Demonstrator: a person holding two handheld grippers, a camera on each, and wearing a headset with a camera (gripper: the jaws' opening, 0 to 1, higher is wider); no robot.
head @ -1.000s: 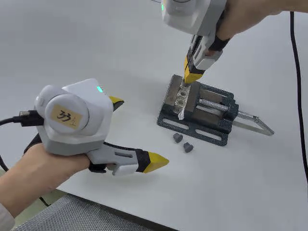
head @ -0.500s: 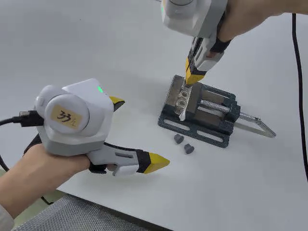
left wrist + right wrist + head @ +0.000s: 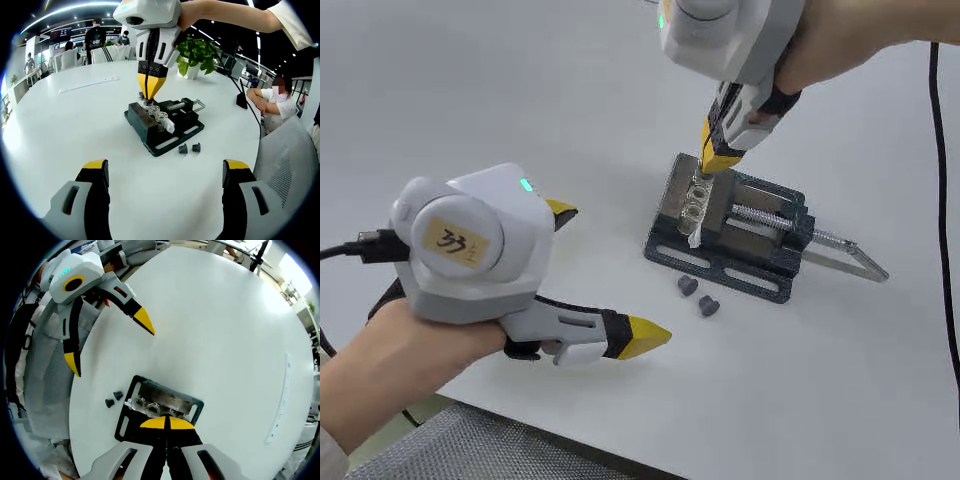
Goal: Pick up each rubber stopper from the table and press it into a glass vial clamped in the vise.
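A dark vise (image 3: 760,250) (image 3: 150,127) (image 3: 129,410) clamps a row of glass vials (image 3: 696,205) (image 3: 157,114) (image 3: 142,404). My right gripper (image 3: 717,163) (image 3: 151,89) (image 3: 166,423) points down, shut, its yellow tips at the mouth of the farthest vial; nothing shows between them. Two grey rubber stoppers (image 3: 688,285) (image 3: 709,306) (image 3: 183,148) (image 3: 118,395) lie on the white table just in front of the vise. My left gripper (image 3: 605,272) (image 3: 165,170) (image 3: 107,340) hovers open and holds nothing, well to the left of the vise.
The vise's screw handle (image 3: 848,257) sticks out to the right. A black cable (image 3: 942,200) runs along the table's right side. The table's near edge (image 3: 520,400) meets a grey mesh chair (image 3: 470,445). A white scrap (image 3: 696,238) sits at the vials' near end.
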